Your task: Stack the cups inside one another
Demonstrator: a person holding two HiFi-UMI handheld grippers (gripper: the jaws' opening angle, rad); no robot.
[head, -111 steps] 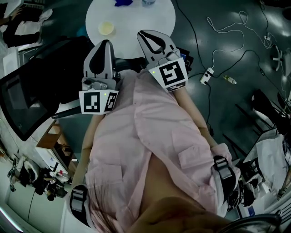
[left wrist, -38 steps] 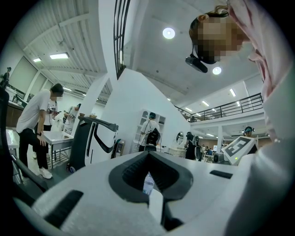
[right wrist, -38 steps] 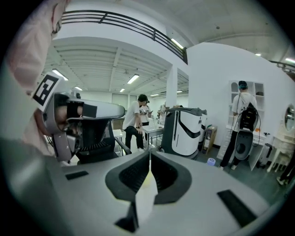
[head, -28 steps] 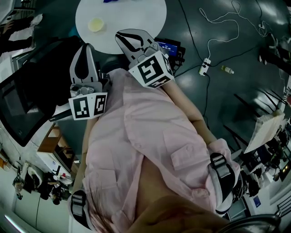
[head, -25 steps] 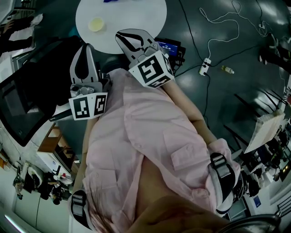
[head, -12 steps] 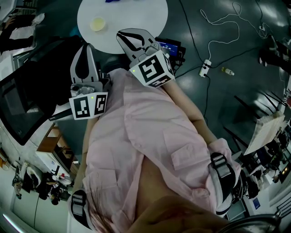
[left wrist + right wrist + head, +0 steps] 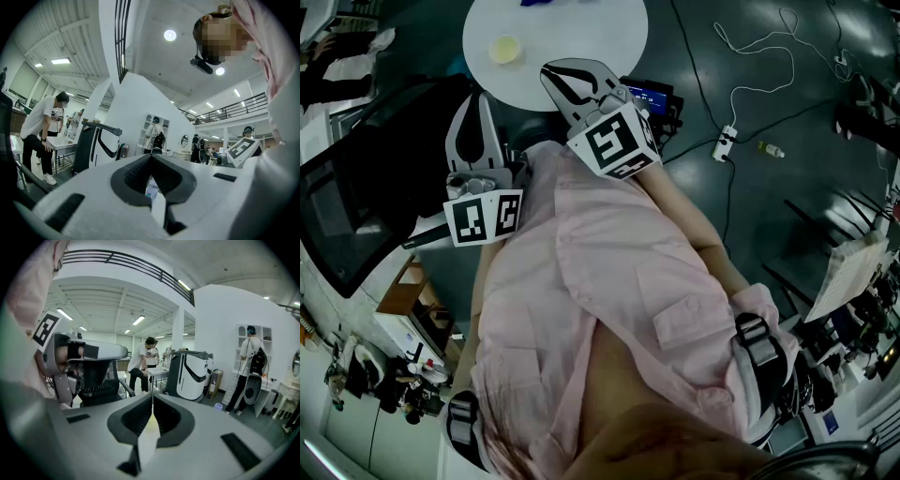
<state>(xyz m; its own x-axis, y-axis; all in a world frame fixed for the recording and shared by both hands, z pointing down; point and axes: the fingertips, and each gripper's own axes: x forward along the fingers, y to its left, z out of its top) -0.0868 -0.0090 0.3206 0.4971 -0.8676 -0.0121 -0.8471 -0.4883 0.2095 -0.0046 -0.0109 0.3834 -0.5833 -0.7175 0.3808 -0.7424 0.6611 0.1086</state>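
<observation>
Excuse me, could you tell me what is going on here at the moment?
A person holds a gripper in each hand, close to the chest. The left gripper and the right gripper are both shut and empty. Ahead stands a round white table with a yellow cup on it. No cup is touched, so the stacking is not under way.

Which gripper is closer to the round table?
The right gripper: in the head view its tips overlap the table's near edge, while the left gripper ends short of it.
</observation>
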